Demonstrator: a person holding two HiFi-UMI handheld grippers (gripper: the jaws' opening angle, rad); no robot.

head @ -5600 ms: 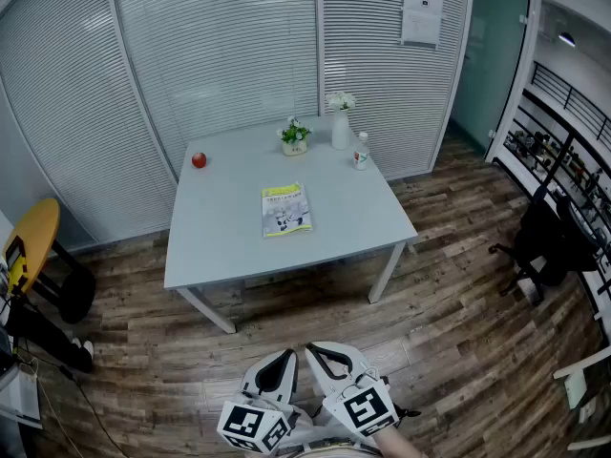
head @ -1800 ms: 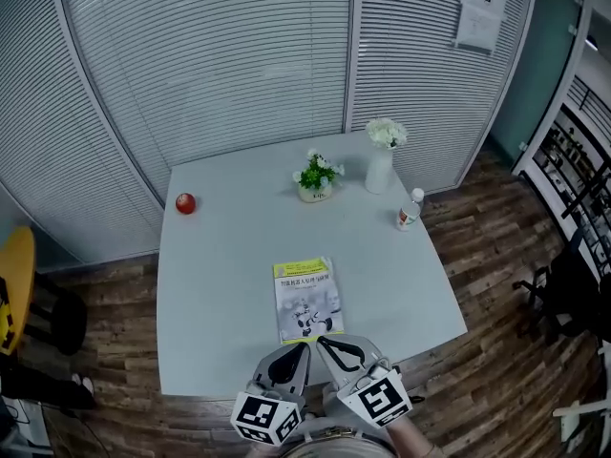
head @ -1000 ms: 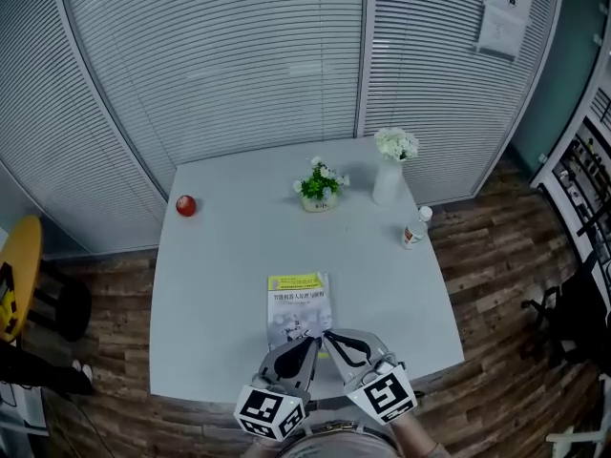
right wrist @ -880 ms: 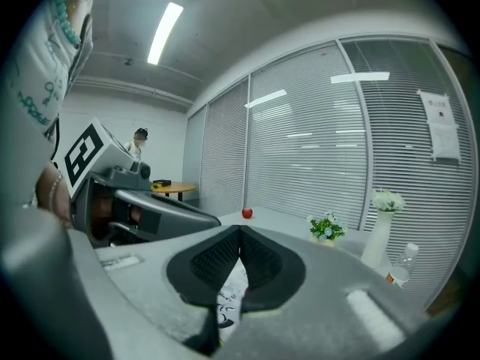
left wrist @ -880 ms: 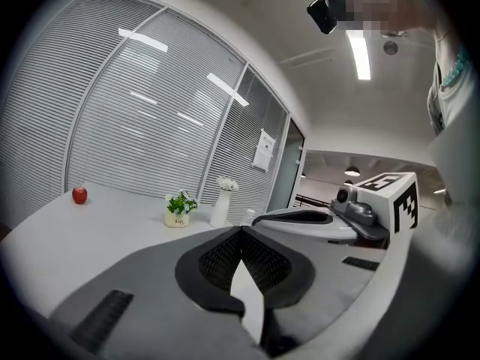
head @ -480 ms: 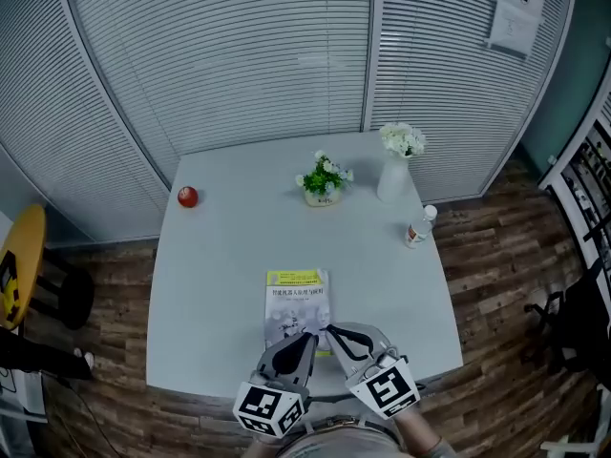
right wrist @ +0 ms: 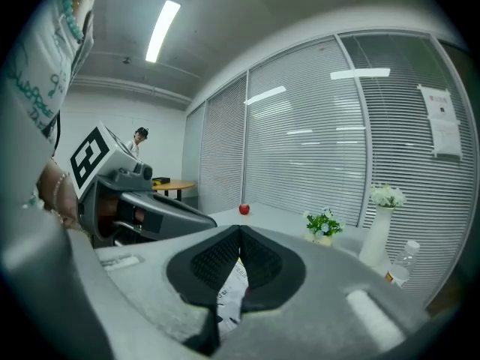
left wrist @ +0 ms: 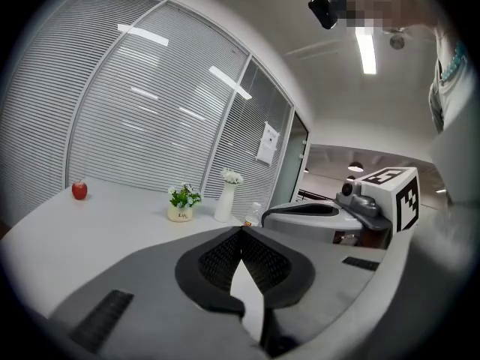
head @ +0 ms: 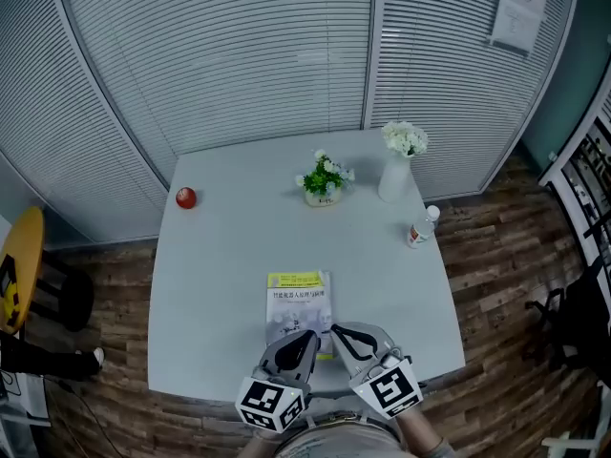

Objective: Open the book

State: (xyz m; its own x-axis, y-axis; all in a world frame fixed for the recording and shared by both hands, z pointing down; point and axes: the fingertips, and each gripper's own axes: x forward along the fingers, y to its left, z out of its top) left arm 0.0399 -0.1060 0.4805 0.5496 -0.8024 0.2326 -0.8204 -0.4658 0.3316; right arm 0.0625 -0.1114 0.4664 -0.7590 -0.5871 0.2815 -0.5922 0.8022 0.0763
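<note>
Head view shows the closed book (head: 298,299) lying lengthwise away from the person on the worktop (head: 210,284), its near end at the tips of the left gripper (head: 305,337) and right gripper (head: 335,331), both pressed together and empty.

Pale grey counter (head: 210,284) centre frame, closed book (head: 298,303) lower middle, red apple (head: 185,197) upper left, potted plant (head: 323,179) and white vase (head: 394,181) top, bottle (head: 420,227) right edge

Head view overhead; gripper views apparently skim table (head: 220,256).
</note>
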